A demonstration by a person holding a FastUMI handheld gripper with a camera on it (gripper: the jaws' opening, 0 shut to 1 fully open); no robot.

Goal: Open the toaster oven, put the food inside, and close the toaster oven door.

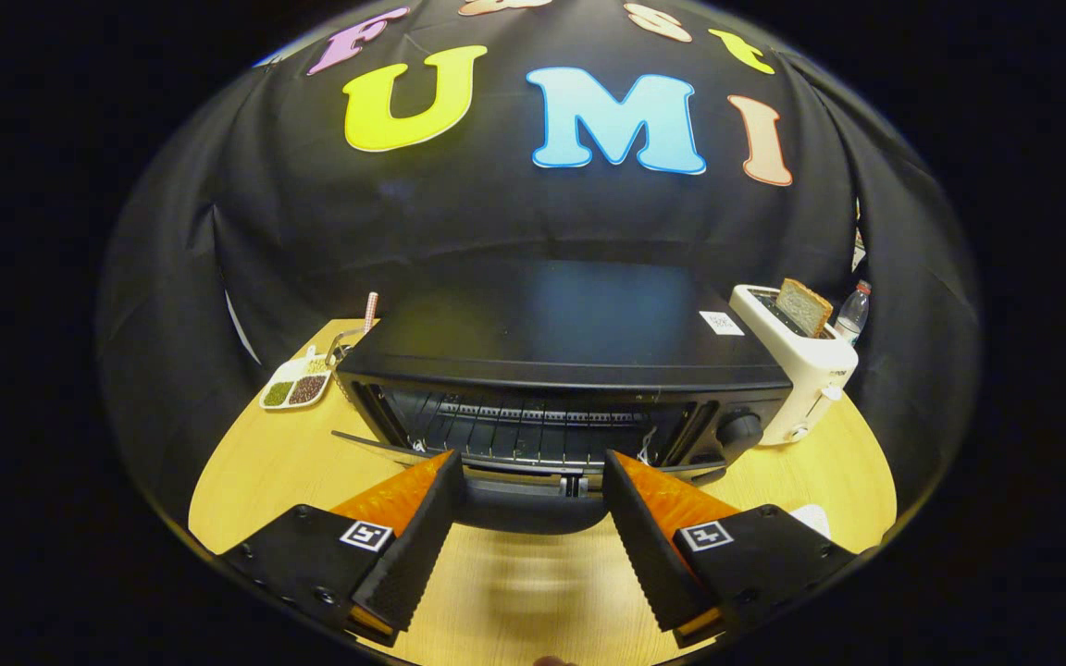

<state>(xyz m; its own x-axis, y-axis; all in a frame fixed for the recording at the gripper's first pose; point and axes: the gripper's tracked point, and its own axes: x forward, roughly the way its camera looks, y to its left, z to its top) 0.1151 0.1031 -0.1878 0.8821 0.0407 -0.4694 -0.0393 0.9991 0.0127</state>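
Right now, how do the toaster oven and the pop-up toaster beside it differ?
The toaster oven is black, wide and low; the pop-up toaster is white, narrower and taller. The toaster oven's door hangs open at the front, showing the rack, while the pop-up toaster loads from above and has a bread slice sticking up. The open hand-held gripper sits at the toaster oven's door. Both stand on the wooden table.

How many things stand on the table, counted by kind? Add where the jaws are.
Toaster oven: 1
Toaster, with bread in it: 1
Divided dish: 1
Bottle: 1
Total: 4
The gripper is open, its jaws spread either side of the oven door's handle, which hangs open.
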